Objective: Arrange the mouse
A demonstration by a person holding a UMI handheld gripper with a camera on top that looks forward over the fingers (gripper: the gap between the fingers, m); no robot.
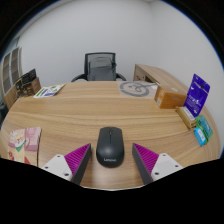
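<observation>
The tongs (108, 160) stand apart, their two fingers (72, 161) showing only as tips with magenta pads on the inner faces; the rest of the tool is cut off below. Between the fingers, with a clear gap at each side, lies the mouse (108, 146): black, smooth, egg-shaped, resting on the desk (100, 108) with its long axis pointing away from the tongs. A scroll wheel cannot be made out, and no cable shows.

The desk has a light wood-grain surface with a rounded far edge. To the left of the tongs, at the desk's near edge, lie flat printed sheets or packets (22, 141) in pink and green, partly cut off; their print is unreadable. On the right side a small teal card (203, 129) lies flat, and behind it a purple booklet (196, 96) stands upright against a low wooden box (172, 98).

Farther off, near the right far edge, a loop of grey cable (134, 88) lies coiled on the wood. At the far left lies a flat paper or magazine (49, 90), its detail too small to read. Beyond the desk stands a black office chair (100, 67) with a mesh back and armrests, its base hidden by the desk, against a plain white wall (70, 35). A wooden side cabinet (155, 74) extends at the far right.
</observation>
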